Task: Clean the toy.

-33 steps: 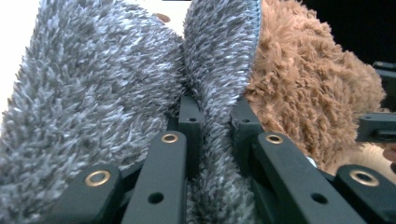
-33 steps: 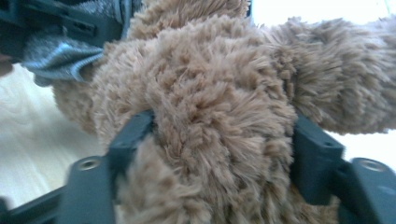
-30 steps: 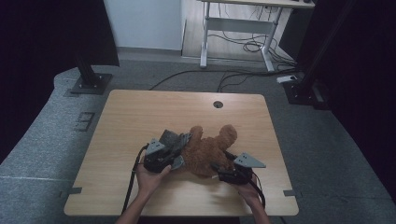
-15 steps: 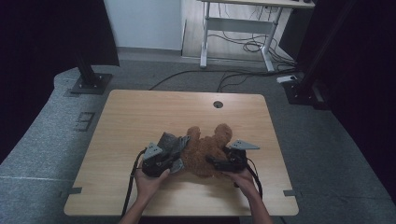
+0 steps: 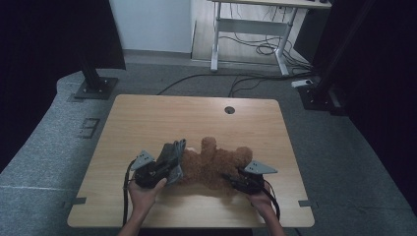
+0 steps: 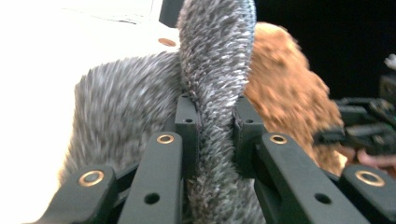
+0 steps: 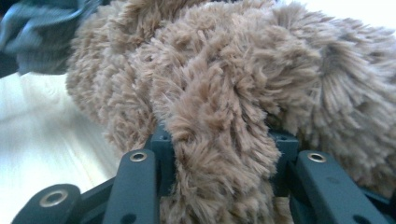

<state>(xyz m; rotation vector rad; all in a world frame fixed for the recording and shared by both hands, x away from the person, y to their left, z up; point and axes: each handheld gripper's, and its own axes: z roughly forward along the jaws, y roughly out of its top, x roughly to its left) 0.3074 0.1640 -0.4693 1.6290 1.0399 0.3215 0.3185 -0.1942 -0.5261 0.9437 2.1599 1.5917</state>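
A brown teddy bear [image 5: 216,164] lies on the wooden table [image 5: 196,118], near its front edge. My left gripper [image 5: 173,166] is at the bear's left side, shut on a strip of grey fuzzy cloth [image 5: 173,150] that stands up from the jaws. In the left gripper view the grey cloth [image 6: 215,70] is pinched between the left gripper [image 6: 215,126] pads, with the bear [image 6: 289,93] behind it. My right gripper [image 5: 228,178] is at the bear's right side. Its jaws have just been closing, and in the right gripper view the right gripper [image 7: 224,140] squeezes a furry limb of the bear [image 7: 233,70].
A round cable hole [image 5: 229,109] sits near the table's far edge. Beyond the table a white desk frame [image 5: 246,29] stands over loose cables on the floor. Black stand bases [image 5: 93,88] flank the table at left and right.
The right gripper's jaws have closed on the bear's limb. The left gripper has moved left, pulling the grey cloth up and away from the bear.
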